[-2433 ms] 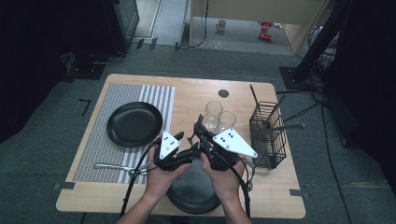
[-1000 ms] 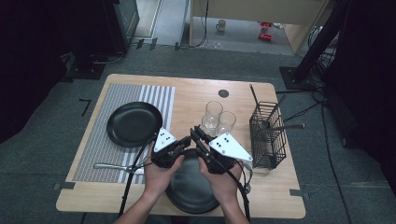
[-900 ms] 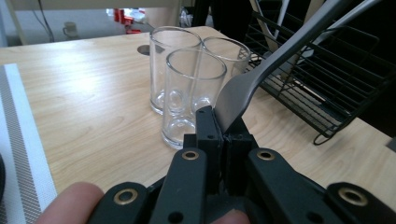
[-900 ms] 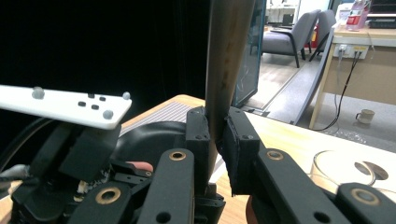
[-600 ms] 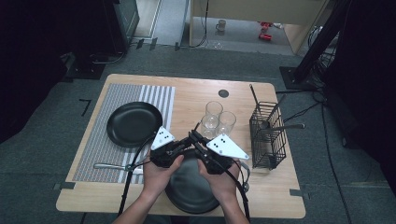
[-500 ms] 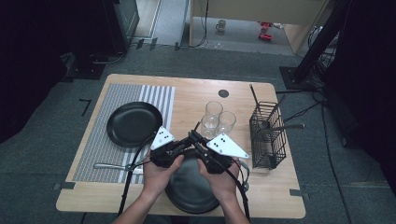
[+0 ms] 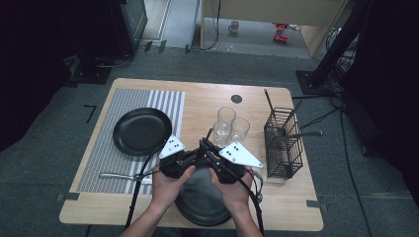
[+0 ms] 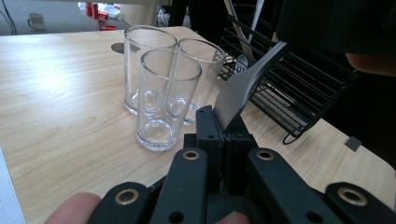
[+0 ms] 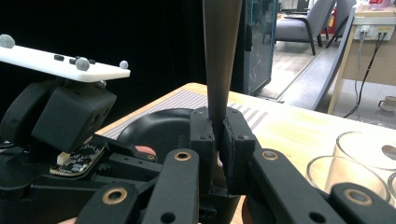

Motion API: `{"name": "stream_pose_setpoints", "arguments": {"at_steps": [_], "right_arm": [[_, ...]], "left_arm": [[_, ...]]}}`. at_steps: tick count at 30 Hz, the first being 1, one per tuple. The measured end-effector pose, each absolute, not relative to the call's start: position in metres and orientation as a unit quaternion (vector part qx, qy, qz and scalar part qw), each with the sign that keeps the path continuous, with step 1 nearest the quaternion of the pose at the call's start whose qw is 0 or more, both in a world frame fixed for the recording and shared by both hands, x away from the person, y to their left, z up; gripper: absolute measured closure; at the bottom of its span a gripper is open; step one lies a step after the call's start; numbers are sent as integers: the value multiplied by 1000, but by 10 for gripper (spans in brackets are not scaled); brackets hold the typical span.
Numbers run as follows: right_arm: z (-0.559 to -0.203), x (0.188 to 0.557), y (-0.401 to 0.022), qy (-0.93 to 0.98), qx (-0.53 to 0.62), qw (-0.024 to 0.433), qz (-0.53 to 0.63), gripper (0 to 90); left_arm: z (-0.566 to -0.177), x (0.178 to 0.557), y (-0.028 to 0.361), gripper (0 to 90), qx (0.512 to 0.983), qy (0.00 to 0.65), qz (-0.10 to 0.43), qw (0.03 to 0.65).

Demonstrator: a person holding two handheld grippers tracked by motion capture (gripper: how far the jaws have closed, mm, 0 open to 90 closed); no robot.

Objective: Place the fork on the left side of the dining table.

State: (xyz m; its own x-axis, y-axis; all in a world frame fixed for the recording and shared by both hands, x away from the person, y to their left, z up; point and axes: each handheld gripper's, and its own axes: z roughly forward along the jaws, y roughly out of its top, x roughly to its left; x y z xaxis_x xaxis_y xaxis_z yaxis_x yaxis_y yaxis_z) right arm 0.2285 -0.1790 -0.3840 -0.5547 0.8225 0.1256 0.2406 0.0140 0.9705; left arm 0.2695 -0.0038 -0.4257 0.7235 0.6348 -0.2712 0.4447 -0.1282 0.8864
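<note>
My two grippers sit jaw to jaw over the far rim of a black plate (image 7: 200,205) at the table's front edge, a hand around each. The left gripper (image 8: 223,127) is shut on a dark flat strip (image 8: 245,84) that widens as it slants up to the right. The right gripper (image 9: 218,126) is shut on a dark strip (image 9: 219,56) that rises straight up out of frame. I cannot tell whether both hold one piece. From above, the left gripper (image 7: 195,153) and right gripper (image 7: 210,150) almost touch, and a thin dark stick (image 7: 211,134) pokes out towards the glasses.
Three clear glasses (image 7: 231,126) stand just beyond the jaws. A black wire basket (image 7: 282,143) with utensils is to their right. A second black plate (image 7: 142,131) lies on the striped mat (image 7: 99,158), with a silver utensil (image 7: 118,175) at the mat's near edge.
Since the earliest frame both grippers have drifted slightly left over the front plate. Over the last half second nothing has visibly moved.
</note>
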Motion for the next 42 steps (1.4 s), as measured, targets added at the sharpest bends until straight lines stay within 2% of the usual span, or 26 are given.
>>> {"name": "stream_pose_setpoints", "arguments": {"at_steps": [14,22,28,42], "right_arm": [[-388,227,-177,673,385,265,574,852],[-390,229,-181,670,400,274,562,853],[-394,232,-185,666,412,275,558,853],[-407,236,-184,673,420,273,544,853]], "left_arm": [[-434,268,-1,888,746,352,75,560],[-433,266,4,729,747,343,86,563],[-432,264,13,675,744,340,91,568],[-412,262,37,652,730,338,114,583]]}}
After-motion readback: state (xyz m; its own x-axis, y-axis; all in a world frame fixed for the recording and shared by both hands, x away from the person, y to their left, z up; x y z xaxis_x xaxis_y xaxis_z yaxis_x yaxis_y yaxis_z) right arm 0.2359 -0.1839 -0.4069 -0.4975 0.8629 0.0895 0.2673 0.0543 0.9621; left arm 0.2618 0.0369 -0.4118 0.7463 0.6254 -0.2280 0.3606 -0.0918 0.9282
